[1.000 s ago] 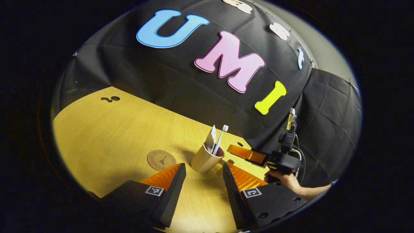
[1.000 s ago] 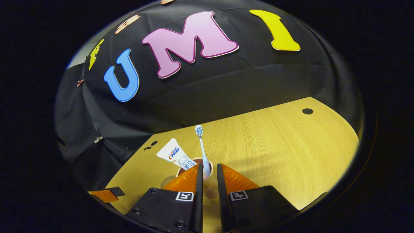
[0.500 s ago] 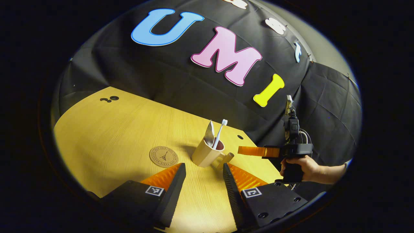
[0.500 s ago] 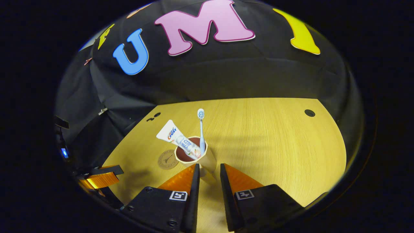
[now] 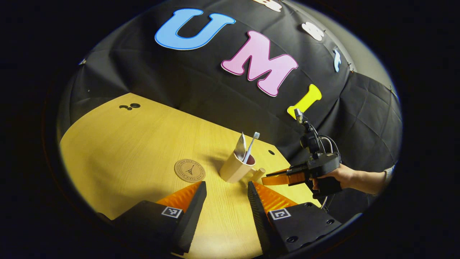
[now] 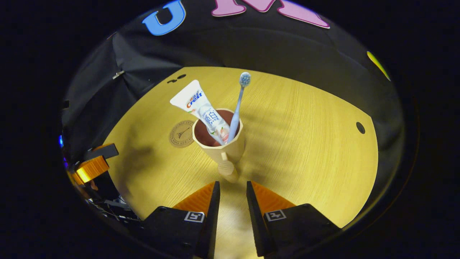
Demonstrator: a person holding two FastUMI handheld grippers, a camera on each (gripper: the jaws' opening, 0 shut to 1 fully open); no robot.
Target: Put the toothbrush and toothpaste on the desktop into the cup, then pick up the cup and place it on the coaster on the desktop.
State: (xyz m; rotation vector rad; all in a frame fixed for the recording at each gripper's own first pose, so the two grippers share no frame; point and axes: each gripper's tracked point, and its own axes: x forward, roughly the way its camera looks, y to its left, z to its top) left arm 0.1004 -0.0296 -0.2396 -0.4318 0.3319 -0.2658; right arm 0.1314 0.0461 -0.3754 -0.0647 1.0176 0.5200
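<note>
Cup [image 6: 219, 144] stands at 12 o'clock just beyond the right gripper [image 6: 230, 189], whose fingers are slightly parted, holding nothing.

The cup [image 6: 219, 142] hides the lower ends (toothbrush [image 6: 237, 104], toothpaste [image 6: 201, 109]) and part of the coaster [image 6: 180, 134].
</note>
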